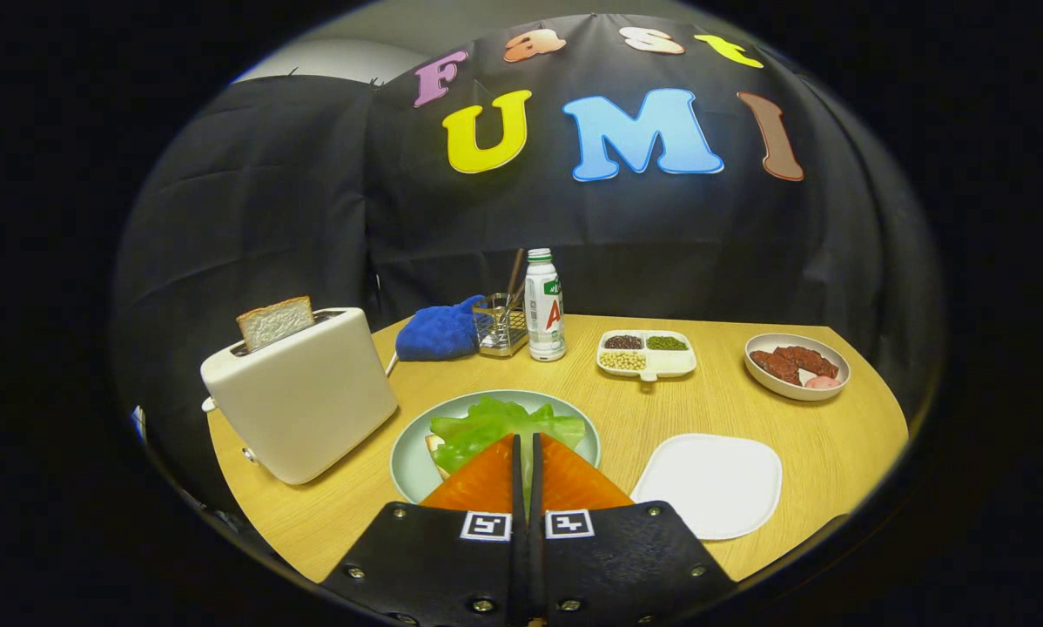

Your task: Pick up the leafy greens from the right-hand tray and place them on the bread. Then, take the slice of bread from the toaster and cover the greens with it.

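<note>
Leafy greens [504,424] are lying on bread on the plate [410,453] just ahead of the nearly closed gripper [527,446]; toaster [299,401] left, tray [710,483] right.

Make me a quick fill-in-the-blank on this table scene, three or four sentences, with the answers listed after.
1. The leafy greens lie on bread on the round ____.
2. A slice of bread sticks up out of the ____.
3. The gripper hangs over the greens with its jaws nearly ____.
4. The white tray beside the plate holds ____.

Missing words: plate; toaster; closed; nothing
</note>
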{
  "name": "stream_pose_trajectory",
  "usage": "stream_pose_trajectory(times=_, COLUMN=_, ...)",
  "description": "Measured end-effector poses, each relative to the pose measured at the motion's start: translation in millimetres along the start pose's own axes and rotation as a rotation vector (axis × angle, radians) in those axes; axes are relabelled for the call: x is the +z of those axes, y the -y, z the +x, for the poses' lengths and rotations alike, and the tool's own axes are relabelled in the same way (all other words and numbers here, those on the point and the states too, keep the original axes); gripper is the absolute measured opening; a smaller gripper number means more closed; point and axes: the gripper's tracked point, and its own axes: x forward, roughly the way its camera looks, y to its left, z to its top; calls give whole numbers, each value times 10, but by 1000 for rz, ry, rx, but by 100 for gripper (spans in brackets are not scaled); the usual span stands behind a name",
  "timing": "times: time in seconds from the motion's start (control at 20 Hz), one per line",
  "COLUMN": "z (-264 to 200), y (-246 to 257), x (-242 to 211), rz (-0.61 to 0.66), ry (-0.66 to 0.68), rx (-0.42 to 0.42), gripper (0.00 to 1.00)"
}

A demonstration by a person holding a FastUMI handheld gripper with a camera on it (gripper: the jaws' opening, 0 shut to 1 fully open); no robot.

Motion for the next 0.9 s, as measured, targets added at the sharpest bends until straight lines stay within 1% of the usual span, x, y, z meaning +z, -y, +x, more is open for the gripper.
stream_pose_trajectory(times=0.2, z=121, y=-122, x=-25, rz=40, ry=-2, rx=-8, gripper=0)
stream_pose_trajectory(times=0.6, z=260, y=-174, x=-171, rz=34, ry=-21, rx=-61, gripper=1)
stream_pose_trajectory(times=0.85, z=277, y=-220, x=-231, rz=16, ry=-35, rx=-62, gripper=1)
stream_pose_trajectory(times=0.9, z=248, y=-219, x=-241, rz=-2, ry=-39, rx=-63, gripper=6)
